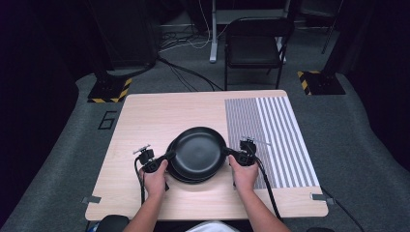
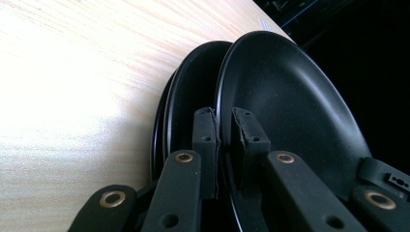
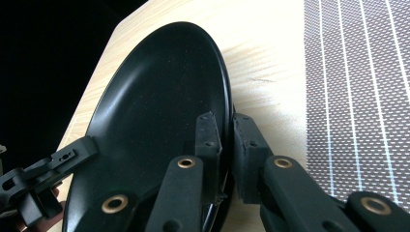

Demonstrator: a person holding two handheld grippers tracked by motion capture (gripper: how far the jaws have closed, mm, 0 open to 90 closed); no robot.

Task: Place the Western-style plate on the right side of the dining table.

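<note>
A stack of black plates sits at the middle of the wooden table. The top black plate is held slightly above the lower plates, offset toward the far right. My left gripper is shut on its left rim and my right gripper on its right rim. In the left gripper view the jaws pinch the top plate's edge, with a lower plate beside it. In the right gripper view the jaws clamp the plate's rim.
A grey striped mat covers the table's right part, close to my right gripper. A black folding chair stands beyond the far edge. Cables run over the floor behind the table.
</note>
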